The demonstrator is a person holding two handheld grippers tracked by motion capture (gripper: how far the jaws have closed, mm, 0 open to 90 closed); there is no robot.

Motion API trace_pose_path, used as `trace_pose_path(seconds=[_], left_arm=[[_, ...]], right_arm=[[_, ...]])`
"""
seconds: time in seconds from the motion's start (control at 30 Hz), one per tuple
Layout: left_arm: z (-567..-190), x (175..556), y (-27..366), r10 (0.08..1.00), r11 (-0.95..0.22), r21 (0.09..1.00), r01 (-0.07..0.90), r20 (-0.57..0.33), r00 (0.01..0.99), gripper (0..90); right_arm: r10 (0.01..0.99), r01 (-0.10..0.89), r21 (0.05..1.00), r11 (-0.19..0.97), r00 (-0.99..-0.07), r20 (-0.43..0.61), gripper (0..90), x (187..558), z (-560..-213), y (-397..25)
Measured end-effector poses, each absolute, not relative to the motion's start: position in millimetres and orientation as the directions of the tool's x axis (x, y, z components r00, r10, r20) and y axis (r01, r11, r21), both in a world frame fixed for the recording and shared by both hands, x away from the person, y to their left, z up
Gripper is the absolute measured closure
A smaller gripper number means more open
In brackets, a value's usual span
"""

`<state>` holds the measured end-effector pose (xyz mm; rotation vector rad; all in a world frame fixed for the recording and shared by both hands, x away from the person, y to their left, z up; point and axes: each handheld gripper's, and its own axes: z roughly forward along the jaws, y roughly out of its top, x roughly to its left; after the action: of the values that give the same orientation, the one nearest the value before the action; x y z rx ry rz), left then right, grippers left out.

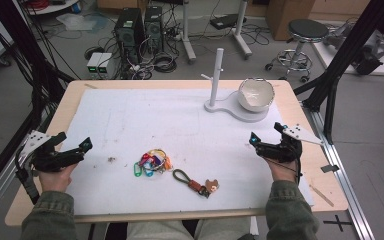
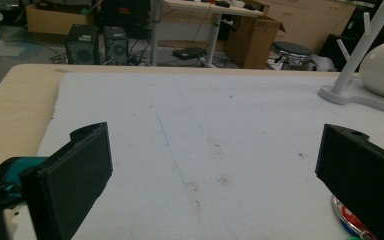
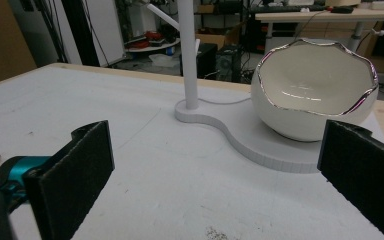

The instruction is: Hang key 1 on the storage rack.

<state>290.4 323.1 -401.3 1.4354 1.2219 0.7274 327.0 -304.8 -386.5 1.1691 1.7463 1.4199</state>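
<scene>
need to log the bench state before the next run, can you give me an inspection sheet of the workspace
surface: white mat over a wooden table; a few dark specks and smudges on the mat.
job's things: bunch of coloured key tags and a strap keychain lie at the near middle, untouched; white peg stand and eggshell-shaped bowl sit on one base at the far right.
clutter: nothing seen on the mat.
grippers: left gripper and right gripper both open, empty, at the mat's sides.
cables: one trails from each gripper; tangled leads on the floor beyond.
surroundings: computer towers, stool, cardboard boxes.
</scene>
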Motion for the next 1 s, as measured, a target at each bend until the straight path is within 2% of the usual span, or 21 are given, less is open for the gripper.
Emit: trace_pose_path(seconds=[0.4, 1.0], left_arm=[[-403.3, 291.7, 326.6, 0.940, 0.107, 0.942, 0.318, -0.199, 0.276, 2.1], [-403.9, 292.5, 325.8, 0.948, 0.088, 0.942, 0.323, -0.179, 0.265, 2.1]], right_arm=[[0.894, 0.259, 0.965, 0.033, -0.439, 0.088, 0.6, 327.6, -385.5, -305.3], [0.884, 0.286, 0.958, 0.032, -0.456, 0.106, 0.6, 328.6, -384.6, -299.7]])
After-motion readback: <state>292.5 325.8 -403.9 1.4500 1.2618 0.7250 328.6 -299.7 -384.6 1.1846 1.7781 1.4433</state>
